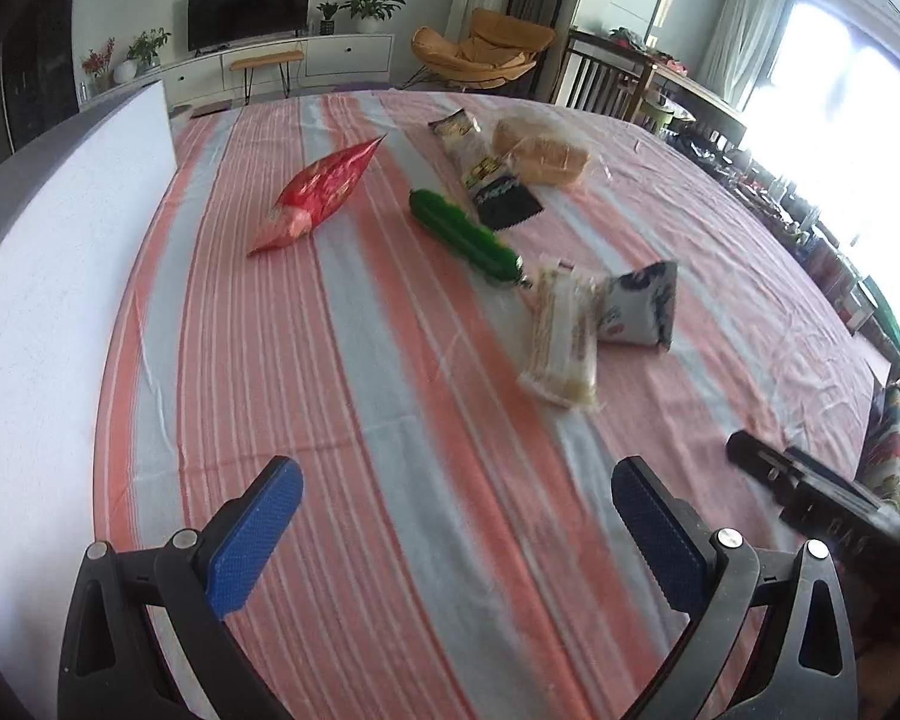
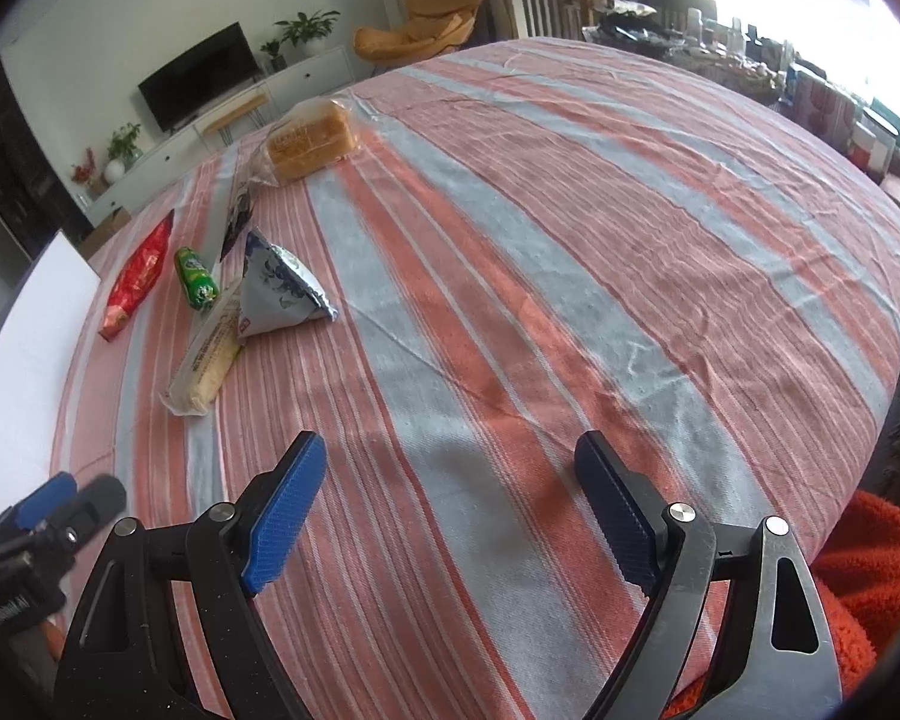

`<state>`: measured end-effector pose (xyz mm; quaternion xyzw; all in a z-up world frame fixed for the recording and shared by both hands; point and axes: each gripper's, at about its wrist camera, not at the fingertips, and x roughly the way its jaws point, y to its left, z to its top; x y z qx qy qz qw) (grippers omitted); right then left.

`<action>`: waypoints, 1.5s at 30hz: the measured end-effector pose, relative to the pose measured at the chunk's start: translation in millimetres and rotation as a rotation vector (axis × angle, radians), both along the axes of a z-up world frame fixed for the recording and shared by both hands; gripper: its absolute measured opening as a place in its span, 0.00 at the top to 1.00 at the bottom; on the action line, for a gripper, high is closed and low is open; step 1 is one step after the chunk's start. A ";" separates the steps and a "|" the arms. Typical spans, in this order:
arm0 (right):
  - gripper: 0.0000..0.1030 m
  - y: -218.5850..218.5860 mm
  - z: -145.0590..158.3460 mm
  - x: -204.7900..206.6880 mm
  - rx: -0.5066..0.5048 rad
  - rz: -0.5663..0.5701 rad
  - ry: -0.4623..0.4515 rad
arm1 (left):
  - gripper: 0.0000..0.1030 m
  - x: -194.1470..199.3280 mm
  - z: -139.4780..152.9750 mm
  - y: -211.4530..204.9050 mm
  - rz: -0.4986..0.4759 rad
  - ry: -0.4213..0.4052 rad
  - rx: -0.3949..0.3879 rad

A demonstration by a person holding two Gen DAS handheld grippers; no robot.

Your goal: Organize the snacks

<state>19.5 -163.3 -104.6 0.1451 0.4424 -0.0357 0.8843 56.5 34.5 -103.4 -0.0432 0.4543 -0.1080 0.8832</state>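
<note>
- Both my grippers, left (image 1: 456, 516) and right (image 2: 450, 504), hang wide open, empty, over the cloth (image 2: 540, 240).
- Snacks cluster at eleven o'clock; wafer pack (image 2: 204, 360) touches pouch (image 2: 282, 294).
- Grabbing either could drag its neighbour; the crinkly foil may slip.

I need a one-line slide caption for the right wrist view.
Open right hand-held gripper above a striped tablecloth; snack packets lie at left.

Room – television (image 1: 249, 9) on white cabinet (image 1: 282, 63) | orange chair (image 1: 483, 54) | bright window (image 1: 840, 66) (overexposed)
</note>
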 end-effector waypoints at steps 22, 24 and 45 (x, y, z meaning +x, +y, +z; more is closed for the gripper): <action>0.16 -14.3 2.0 -3.4 0.109 -0.021 -0.033 | 0.72 10.4 -6.5 -24.6 -0.109 0.045 0.161; 0.16 -12.8 2.1 -2.8 0.104 -0.022 -0.032 | 0.72 0.6 -5.8 -11.4 -0.091 0.042 0.160; 0.15 -3.4 1.7 -0.5 0.031 -0.007 -0.009 | 0.03 12.1 -34.1 0.6 0.000 -0.014 0.180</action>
